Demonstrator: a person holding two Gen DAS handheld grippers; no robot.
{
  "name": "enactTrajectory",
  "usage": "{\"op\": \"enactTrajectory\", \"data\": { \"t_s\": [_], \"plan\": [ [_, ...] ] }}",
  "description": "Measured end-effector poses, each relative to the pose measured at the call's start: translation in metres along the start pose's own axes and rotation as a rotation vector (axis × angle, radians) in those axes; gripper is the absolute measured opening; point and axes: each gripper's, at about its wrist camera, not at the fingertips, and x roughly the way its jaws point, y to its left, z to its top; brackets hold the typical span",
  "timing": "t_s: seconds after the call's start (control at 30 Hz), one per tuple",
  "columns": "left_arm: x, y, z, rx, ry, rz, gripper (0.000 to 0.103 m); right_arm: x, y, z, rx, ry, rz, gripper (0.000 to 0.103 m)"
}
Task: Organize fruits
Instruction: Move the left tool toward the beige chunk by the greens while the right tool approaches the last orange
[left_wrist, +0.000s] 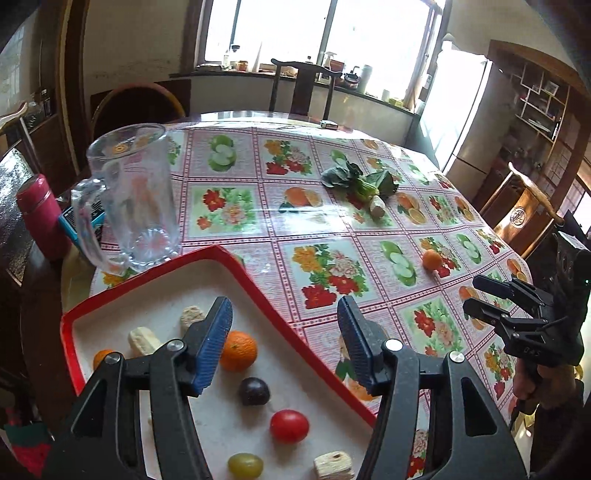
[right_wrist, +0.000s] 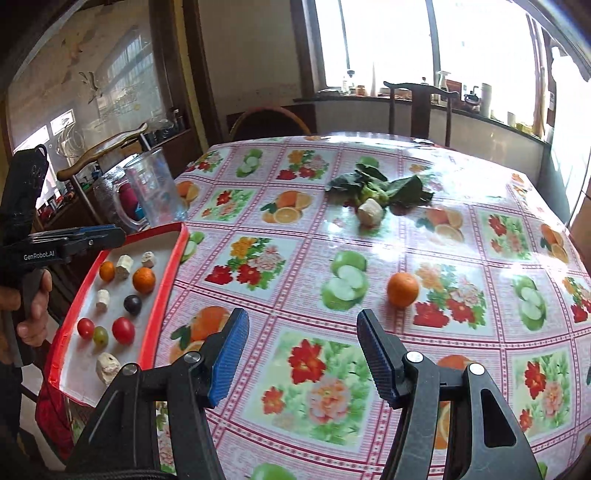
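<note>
Currently the loose orange (right_wrist: 403, 290) lies on the bench ahead-right of the spread, empty right tool (right_wrist: 303, 354), nearer than the spread left tool (left_wrist: 284, 343) over the tray (left_wrist: 314, 354).

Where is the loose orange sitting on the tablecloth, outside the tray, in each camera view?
Left wrist: the loose orange sits right of centre, ahead of the open left claw.
Right wrist: right of centre, just ahead of the open right claw.
Shared landmark: the leafy greens lie beyond it.
</note>
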Motion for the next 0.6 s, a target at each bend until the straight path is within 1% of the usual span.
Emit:
{"op": "enactTrajectory", "data": {
  "t_s": [0.17,0.27,0.33,0.43,0.53,0.6],
  "plan": [
    [0.019,-0.039,0.015,0.056,0.023,-0.028,0.058,0.008,-0.038,0.000,0.057,0.005,-0.053,0.062],
    [0.037,-0.061,0.029,0.075,0.038,-0.057,0.058,0.022,-0.056,0.003,0.082,0.023,-0.072,0.062],
    [0.053,-0.075,0.040,0.088,0.053,-0.053,0.058,0.034,-0.065,0.005,0.088,0.042,-0.078,0.062],
    [0.081,-0.095,0.057,0.101,0.077,-0.067,0.058,0.052,-0.073,0.010,0.088,0.063,-0.078,0.062],
    [0.114,-0.110,0.075,0.082,0.114,-0.107,0.058,0.066,-0.078,0.015,0.079,0.077,-0.085,0.062],
    [0.138,-0.120,0.087,0.087,0.131,-0.087,0.058,0.075,-0.079,0.018,0.070,0.085,-0.078,0.062]
  ]
}}
